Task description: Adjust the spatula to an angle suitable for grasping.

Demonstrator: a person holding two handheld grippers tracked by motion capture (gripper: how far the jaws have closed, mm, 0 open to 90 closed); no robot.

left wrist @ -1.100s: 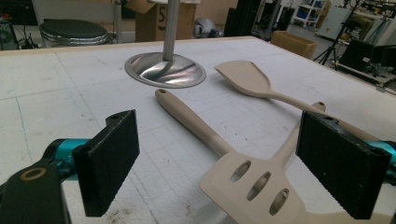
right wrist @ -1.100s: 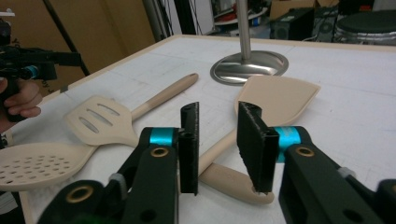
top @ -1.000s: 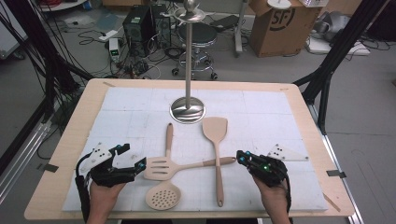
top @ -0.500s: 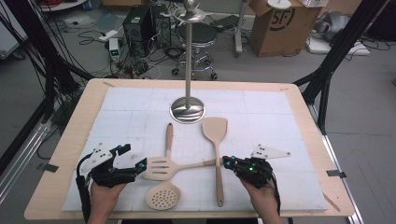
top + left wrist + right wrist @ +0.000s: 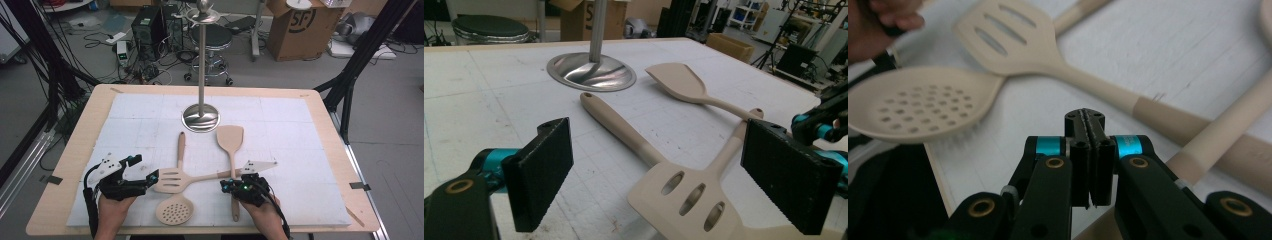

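Three spatulas lie near the bench's front edge; the right tool, pressed shut and empty, probably hides one handle; the left tool gapes empty.

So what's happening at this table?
A person holds a pair of tongs in each hand over three beige utensils crossed on a white mat. The left tongs stand open beside the slotted turner. The right tongs are shut and empty, above the solid spatula's handle. A perforated spoon lies beneath, a metal stand behind.

Matt beige plastic spatulas, glossy metal stand base (rough black gripper pads).
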